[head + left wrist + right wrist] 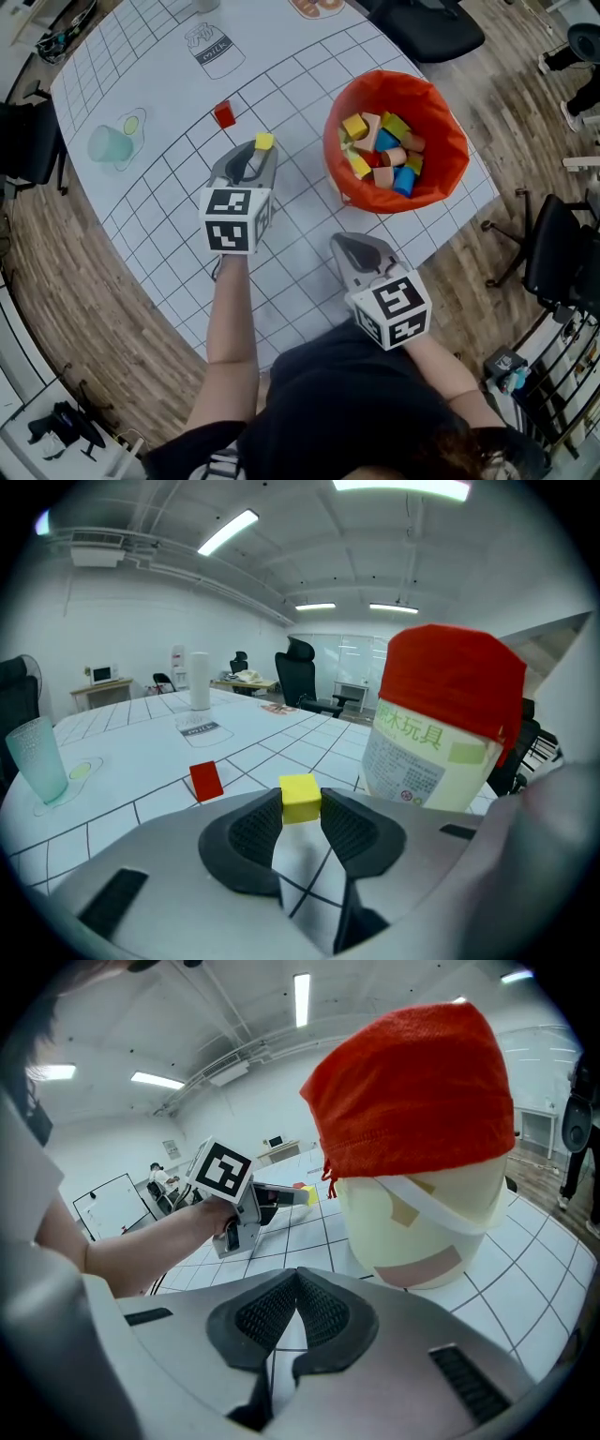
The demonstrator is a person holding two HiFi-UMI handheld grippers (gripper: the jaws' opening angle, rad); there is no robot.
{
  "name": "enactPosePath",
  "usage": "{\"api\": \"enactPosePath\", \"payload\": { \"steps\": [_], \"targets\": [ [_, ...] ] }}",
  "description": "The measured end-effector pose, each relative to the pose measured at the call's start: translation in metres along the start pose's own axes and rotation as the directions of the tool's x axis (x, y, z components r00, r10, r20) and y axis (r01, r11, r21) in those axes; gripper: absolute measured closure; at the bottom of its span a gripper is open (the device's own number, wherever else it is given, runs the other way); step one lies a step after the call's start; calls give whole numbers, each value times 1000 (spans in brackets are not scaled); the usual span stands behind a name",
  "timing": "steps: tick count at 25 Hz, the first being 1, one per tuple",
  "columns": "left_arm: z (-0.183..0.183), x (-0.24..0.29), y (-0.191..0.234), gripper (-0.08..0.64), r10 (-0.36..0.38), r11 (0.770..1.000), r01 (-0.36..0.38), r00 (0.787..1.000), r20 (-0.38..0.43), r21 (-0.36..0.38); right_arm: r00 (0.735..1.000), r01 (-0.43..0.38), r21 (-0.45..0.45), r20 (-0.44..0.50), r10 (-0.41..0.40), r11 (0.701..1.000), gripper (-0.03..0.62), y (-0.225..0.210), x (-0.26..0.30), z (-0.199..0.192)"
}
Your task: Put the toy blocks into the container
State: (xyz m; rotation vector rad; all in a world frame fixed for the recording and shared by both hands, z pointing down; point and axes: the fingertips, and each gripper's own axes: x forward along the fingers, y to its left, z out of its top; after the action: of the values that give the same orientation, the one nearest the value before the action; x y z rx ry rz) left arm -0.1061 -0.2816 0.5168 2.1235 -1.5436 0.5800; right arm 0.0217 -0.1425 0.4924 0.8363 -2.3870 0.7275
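Observation:
A small yellow block [264,142] [300,797] sits on the gridded white table [169,187], and the tips of my left gripper [262,152] [300,810] are shut on it, one pad touching each side. A red block [224,114] [205,781] lies on the table just beyond it, to the left. The container [442,111] [441,733] [422,1147] is a pale tub lined with red cloth, with several coloured blocks inside; it stands to the right of the left gripper. My right gripper [343,243] [297,1277] rests near the tub's near side, shut and empty.
A pale green cup [111,143] [37,758] stands at the table's left. A milk carton drawing [214,47] is printed on the far part of the table. Black office chairs [427,28] stand beyond the table's far edge. The table's rounded near edge runs close to the person's body.

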Motion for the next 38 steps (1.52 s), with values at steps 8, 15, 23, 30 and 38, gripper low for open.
{"api": "enactPosePath", "payload": {
  "steps": [8, 15, 23, 30, 38],
  "targets": [
    [68, -56, -41, 422, -98, 995, 97, 977, 189, 16, 999, -16, -15, 41, 16, 1000, 578, 6, -19, 7],
    [145, -119, -101, 422, -243, 970, 213, 896, 371, 121, 997, -42, -29, 65, 44, 999, 578, 6, -38, 12],
    [160, -122, -158, 421, -354, 928, 286, 879, 320, 240, 995, -63, -43, 78, 66, 997, 578, 3, -52, 16],
    [154, -114, -162, 391, -322, 943, 269, 889, 327, 196, 994, -62, -45, 90, 66, 997, 578, -3, -61, 16],
    [134, -136, -138, 437, -254, 967, 228, 906, 340, 115, 992, -89, -65, 87, 94, 994, 578, 12, -60, 17]
  ]
}}
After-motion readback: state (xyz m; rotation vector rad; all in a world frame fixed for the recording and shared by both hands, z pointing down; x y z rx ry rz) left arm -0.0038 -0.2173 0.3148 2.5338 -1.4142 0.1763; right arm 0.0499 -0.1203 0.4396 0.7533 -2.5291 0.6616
